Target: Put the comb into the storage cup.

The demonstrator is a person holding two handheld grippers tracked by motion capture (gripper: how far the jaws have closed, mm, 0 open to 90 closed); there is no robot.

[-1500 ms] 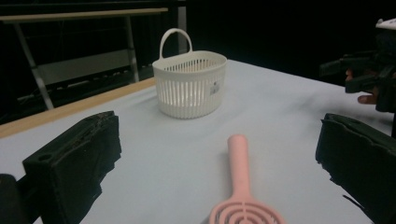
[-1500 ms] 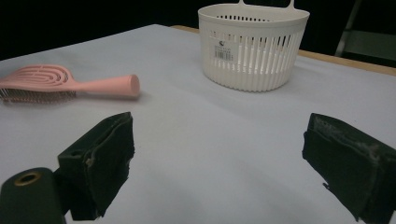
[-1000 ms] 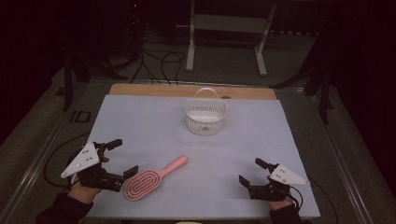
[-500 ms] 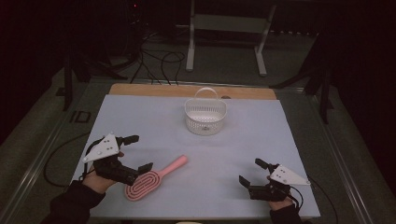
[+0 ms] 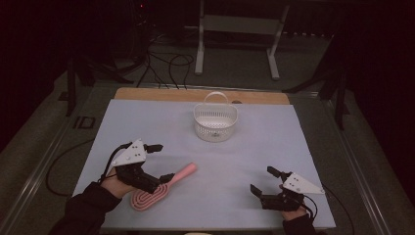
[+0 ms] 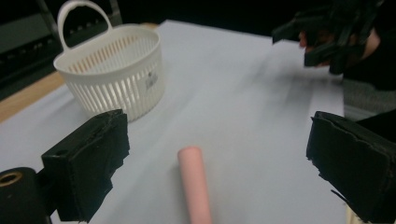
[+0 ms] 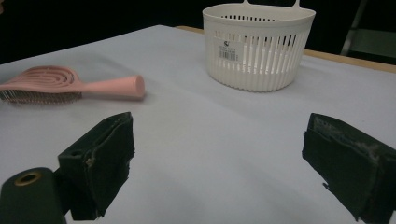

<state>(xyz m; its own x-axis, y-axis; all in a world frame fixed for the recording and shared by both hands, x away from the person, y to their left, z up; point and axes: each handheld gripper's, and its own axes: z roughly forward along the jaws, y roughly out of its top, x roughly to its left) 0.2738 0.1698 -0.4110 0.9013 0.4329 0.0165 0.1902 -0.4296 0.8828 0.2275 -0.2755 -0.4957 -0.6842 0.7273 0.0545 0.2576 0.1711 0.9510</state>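
A pink plastic hairbrush with an oval, ridged head and a straight round handle (image 5: 161, 187) lies flat on the pale grey sheet covering the counter (image 5: 274, 147), near its front left, its handle angled toward the white slotted plastic basket with a loop handle (image 5: 215, 121) that stands well apart at the far middle. The left gripper (image 5: 159, 164) hovers over the brush with its jaws spread wide; in the left gripper view the handle's rounded end sits between them, untouched. The right gripper (image 5: 262, 183) rests near the front right, jaws likewise released and holding nothing. The brush looks light and rigid, with smooth, probably somewhat slippery plastic. The handle seems the best place to grip, across its width near the middle, since the broad head with bristles underneath would likely give the jaws poorer purchase.
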